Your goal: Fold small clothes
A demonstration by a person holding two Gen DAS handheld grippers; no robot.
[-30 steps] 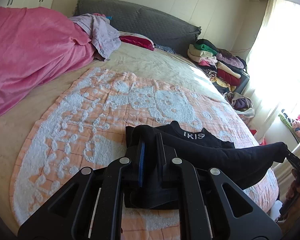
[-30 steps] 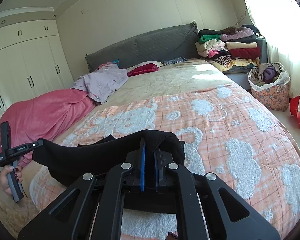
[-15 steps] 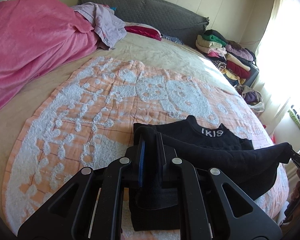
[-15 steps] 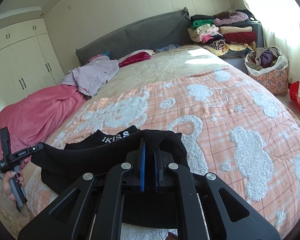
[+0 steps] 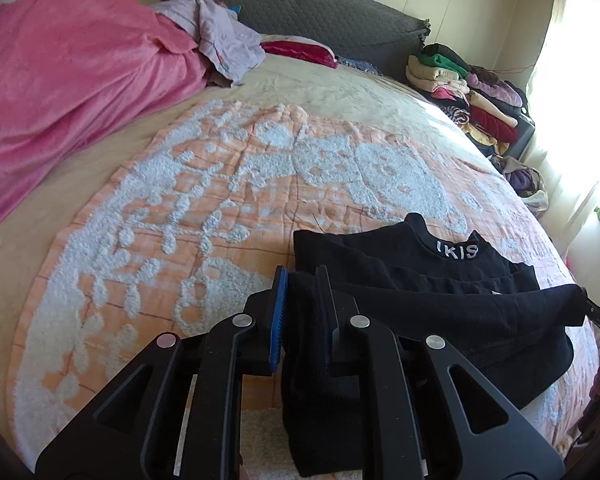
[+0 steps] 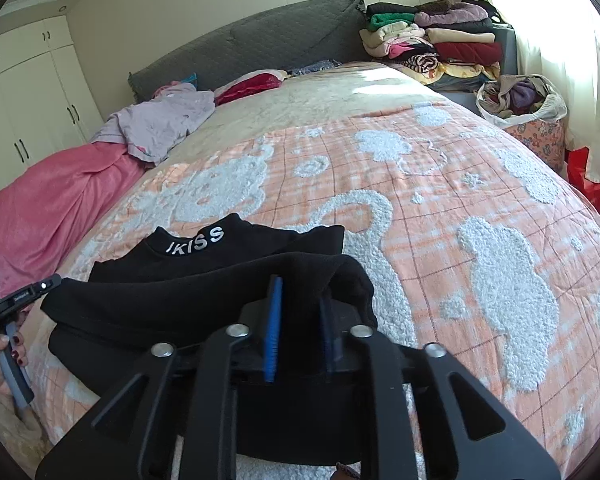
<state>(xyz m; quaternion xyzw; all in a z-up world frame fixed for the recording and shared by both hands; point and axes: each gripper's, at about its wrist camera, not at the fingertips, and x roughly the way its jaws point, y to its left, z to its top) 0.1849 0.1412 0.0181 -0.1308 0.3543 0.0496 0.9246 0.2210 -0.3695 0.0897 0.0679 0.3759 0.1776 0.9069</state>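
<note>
One black garment (image 5: 440,280) lies low in the frame on the peach blanket (image 5: 220,184) of the bed (image 6: 332,92). The left gripper (image 5: 302,312) and the right gripper (image 6: 300,320) each pinch its folded hem in narrowly parted fingers.

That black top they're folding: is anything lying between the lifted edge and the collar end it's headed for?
Nothing visible. Both the left claw and the right claw grip the black top by its lifted edge. Ahead lies only the garment's own flat part with the collar lettering, on the orange blanket.
</note>
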